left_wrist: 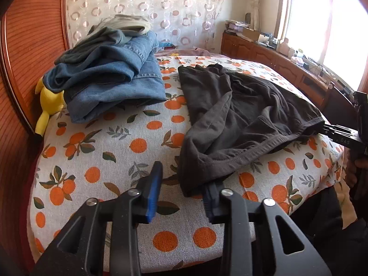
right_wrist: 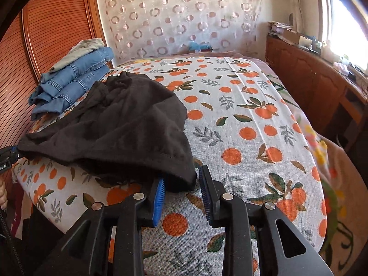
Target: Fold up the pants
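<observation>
Bed w/ orange-print cover [left_wrist: 96, 151], jeans stack [left_wrist: 110, 78] by headboard, yellow plush toy [left_wrist: 49, 105] under it, wood cabinets [right_wrist: 306, 85] by window.

The tip of the right finger [left_wrist: 212, 194] of the left gripper [left_wrist: 184, 184] is covered by the hem of the dark pants [left_wrist: 230, 119]. A yellow plush toy [left_wrist: 49, 105] is largely buried under the stacked jeans [left_wrist: 110, 76]. The right gripper [left_wrist: 340, 134] is cut off by the frame edge in the left wrist view. Items on the sideboard [left_wrist: 296, 57] are washed out by window glare and cannot be identified.
</observation>
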`<action>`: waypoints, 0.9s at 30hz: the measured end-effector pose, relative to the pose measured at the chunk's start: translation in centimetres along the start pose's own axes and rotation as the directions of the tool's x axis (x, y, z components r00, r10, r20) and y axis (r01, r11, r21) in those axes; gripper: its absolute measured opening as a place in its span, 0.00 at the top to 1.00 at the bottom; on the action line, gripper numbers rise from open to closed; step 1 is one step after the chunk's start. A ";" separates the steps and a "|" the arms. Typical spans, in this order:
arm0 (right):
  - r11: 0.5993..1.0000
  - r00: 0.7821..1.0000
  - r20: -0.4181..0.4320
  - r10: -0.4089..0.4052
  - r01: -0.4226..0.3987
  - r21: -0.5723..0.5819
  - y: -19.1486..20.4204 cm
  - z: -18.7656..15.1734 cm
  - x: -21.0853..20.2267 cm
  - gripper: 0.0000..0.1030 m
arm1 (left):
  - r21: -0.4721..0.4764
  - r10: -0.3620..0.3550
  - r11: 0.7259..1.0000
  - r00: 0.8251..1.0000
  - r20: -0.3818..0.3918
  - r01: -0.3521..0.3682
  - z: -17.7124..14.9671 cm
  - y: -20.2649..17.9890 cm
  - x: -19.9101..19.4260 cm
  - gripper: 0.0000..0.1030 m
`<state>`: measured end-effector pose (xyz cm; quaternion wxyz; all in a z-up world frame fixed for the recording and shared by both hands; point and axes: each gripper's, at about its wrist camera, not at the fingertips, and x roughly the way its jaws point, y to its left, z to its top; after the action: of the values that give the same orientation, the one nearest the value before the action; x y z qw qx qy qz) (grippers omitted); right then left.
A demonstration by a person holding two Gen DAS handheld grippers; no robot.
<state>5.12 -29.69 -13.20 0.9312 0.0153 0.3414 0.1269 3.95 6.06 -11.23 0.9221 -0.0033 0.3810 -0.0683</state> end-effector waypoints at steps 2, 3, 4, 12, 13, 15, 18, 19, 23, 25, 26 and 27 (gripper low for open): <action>1.000 1.000 0.002 0.004 -0.004 0.005 0.0 0.0 -0.2 0.71 | 0.012 -0.001 1.000 1.000 0.012 0.001 0.2 -0.2 -0.3 0.61; 1.000 1.000 0.002 0.006 -0.006 0.006 0.0 -0.1 -0.1 0.71 | 0.021 -0.001 1.000 1.000 0.015 0.001 0.3 -0.4 -0.4 0.60; 1.000 1.000 0.002 0.007 -0.007 0.006 0.0 -0.2 -0.1 0.71 | 0.031 0.001 1.000 1.000 0.020 -0.002 0.4 -0.6 -0.5 0.60; 1.000 1.000 0.012 0.013 -0.014 0.017 -0.2 -0.7 -0.3 0.71 | 0.053 -0.042 0.998 0.997 0.064 0.039 1.7 -1.2 -0.8 0.80; 1.000 1.000 0.013 0.014 -0.014 0.016 -0.2 -0.8 -0.4 0.71 | 0.044 -0.040 0.998 0.998 0.055 0.037 1.9 -1.1 -0.6 0.83; 1.000 1.000 0.018 0.014 -0.014 0.016 -0.3 -0.9 -0.4 0.70 | 0.028 -0.031 0.999 0.998 0.053 0.029 2.2 -0.8 -0.4 0.92; 1.000 1.000 0.027 0.013 -0.014 0.021 -0.2 -0.7 -0.3 0.70 | -0.031 -0.002 1.000 0.997 0.079 0.004 2.5 0.6 -0.7 0.95; 1.000 1.000 0.029 0.009 -0.010 0.022 -0.2 -0.7 -0.2 0.70 | -0.045 0.001 0.999 0.997 0.083 0.003 2.6 0.9 -0.7 0.95; 1.000 0.999 0.033 -0.007 0.007 0.009 0.3 -0.6 0.1 0.70 | -0.104 0.025 0.994 0.995 0.099 -0.014 2.8 2.5 -1.2 0.95; 1.000 0.999 0.037 -0.010 0.011 -0.004 0.6 -0.7 0.1 0.70 | -0.106 0.032 0.994 0.994 0.102 -0.021 2.7 2.6 -1.4 0.95; 1.000 0.999 0.038 -0.013 0.013 -0.008 0.7 -0.8 0.1 0.70 | -0.109 0.040 0.994 0.994 0.105 -0.029 2.7 2.7 -1.4 0.95; 1.000 0.999 0.038 -0.011 0.012 -0.011 0.9 -0.8 0.0 0.70 | -0.112 0.042 0.993 0.994 0.106 -0.030 2.7 2.8 -1.4 0.95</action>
<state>4.42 -28.89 -13.77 0.9382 0.0107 0.3233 0.1232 5.19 8.86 -8.48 0.9408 -0.0511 0.3338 -0.0304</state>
